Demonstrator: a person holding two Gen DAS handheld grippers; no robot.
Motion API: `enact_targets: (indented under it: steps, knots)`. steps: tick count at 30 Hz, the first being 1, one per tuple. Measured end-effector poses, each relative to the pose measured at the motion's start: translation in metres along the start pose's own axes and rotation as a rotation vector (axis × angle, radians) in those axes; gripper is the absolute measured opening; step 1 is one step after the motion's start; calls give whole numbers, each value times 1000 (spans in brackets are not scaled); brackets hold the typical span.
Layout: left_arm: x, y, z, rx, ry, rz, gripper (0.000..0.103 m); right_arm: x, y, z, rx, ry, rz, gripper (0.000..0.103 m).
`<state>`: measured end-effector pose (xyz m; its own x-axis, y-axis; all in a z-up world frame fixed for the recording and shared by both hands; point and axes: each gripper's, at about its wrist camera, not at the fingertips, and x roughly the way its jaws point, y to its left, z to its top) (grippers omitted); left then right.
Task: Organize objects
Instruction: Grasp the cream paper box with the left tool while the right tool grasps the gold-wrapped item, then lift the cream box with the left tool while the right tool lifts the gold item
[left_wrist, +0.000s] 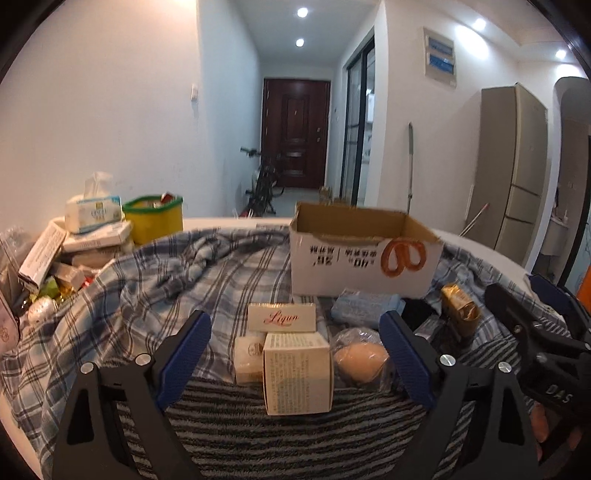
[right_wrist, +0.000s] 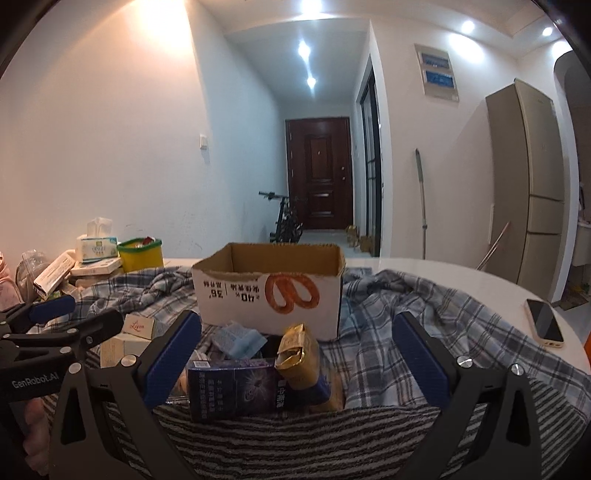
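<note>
One cardboard box stands open-topped on the plaid cloth, near the far side of the white worktop. It looks empty from here, though its floor is hidden.

In front of it lies a small cluster on the striped towel. From the left wrist: three cream cartons, namely an upright one nearest, a low one touching its left side, and a "Liqun" carton behind them. Beside these on the right sits one wrapped bun. Further back is one pale blue pack, then one gold packet to the right.

From the right wrist, one dark blue carton stands nearest, with the gold packet leaning on its upper right corner and the blue pack behind.

The left gripper has its fingers spread wide around the upright carton and the bun, touching neither. The right gripper is likewise agape, the fingers standing either side of the dark carton and gold packet without contact.

At the far left is a heap: one tissue pack atop several flat boxes, and one yellow tub with a green rim. One phone lies on bare worktop at the right. The bun crowds the left gripper's right finger.
</note>
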<state>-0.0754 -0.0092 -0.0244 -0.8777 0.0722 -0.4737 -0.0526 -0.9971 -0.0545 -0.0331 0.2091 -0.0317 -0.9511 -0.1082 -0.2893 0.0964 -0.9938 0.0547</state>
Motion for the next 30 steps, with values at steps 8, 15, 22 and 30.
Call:
enact_targets:
  steps: [8,15,22,30]
  knots:
    - [43,6,-11,-39,223,-26,46,3,1,-3,1,14,12,103]
    - [21,9,-10,-50,102,-90,45,6,-4,-3,23,36,8,103]
    - [-6,3,-4,-18,-16,-80,45,12,-4,-4,22,74,7,103]
    - [-6,5,-3,-21,-19,-71,45,23,-2,-5,8,125,4,94]
